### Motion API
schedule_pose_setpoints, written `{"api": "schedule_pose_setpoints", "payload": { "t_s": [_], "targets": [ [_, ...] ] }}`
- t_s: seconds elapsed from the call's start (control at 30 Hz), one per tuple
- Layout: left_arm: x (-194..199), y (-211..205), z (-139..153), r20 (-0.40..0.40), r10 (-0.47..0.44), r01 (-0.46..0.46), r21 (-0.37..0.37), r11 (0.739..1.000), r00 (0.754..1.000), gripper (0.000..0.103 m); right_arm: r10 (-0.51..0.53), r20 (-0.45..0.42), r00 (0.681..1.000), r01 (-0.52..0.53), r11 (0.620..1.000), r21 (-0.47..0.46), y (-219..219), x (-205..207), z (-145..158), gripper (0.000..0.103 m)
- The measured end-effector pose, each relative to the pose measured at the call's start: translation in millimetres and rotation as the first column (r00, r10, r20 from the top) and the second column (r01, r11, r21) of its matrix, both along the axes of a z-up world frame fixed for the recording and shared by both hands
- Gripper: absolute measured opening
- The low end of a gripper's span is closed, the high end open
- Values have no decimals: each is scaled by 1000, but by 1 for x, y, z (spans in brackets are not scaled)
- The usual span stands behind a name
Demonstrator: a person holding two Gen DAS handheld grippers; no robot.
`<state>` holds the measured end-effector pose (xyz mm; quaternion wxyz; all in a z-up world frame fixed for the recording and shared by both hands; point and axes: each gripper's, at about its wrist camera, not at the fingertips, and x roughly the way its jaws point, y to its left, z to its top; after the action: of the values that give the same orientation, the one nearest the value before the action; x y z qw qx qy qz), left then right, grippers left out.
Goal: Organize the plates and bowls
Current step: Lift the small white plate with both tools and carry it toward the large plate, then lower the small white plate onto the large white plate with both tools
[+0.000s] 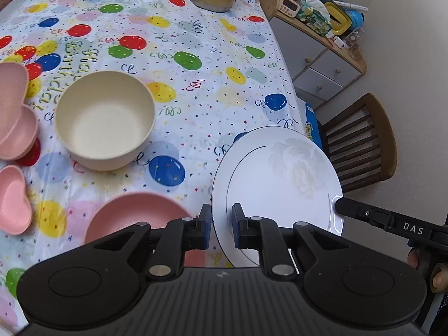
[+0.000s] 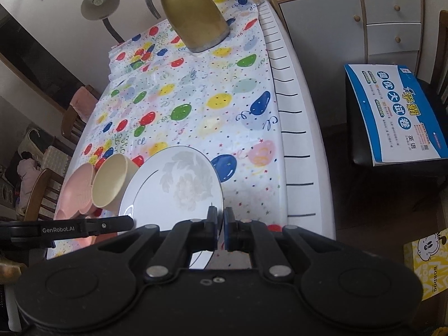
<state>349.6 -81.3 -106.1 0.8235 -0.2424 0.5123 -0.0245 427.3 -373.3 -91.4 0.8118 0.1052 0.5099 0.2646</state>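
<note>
White plate (image 1: 277, 179) gripped at opposite rims, left tongs (image 1: 221, 224) clamped at its 7 o'clock edge, right tongs (image 2: 220, 221) at its 5 o'clock, held tilted above the surface (image 1: 196, 89); cream bowl (image 1: 105, 120) at 10 o'clock, nearer left.

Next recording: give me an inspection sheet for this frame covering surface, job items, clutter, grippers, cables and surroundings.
Surface: table under a balloon-print cloth.
Job's things: white plate held at two rim points; cream bowl upright; pink bowl nearest the camera; pink heart dishes at the cloth's left side.
Clutter: gold jug at the far end.
Grippers: left gripper shut on the plate's rim; right gripper shut on the opposite rim.
Cables: nothing seen.
Surroundings: wooden chair, grey cabinet with cluttered top, blue booklet on a dark seat, lamp.
</note>
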Motion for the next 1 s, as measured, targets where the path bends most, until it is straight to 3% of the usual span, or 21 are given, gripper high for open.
{"api": "schedule_pose_setpoints", "payload": {
  "t_s": [0.6,1.0],
  "targets": [
    [-96,26,10,9,-17,17,-40,999,1000,15,-9,-5,1000,9,1000,-16,19,-86,13,4],
    [-184,81,5,-1,3,-3,-44,999,1000,15,-3,-4,1000,3,999,-32,62,-159,13,4]
  ]
}}
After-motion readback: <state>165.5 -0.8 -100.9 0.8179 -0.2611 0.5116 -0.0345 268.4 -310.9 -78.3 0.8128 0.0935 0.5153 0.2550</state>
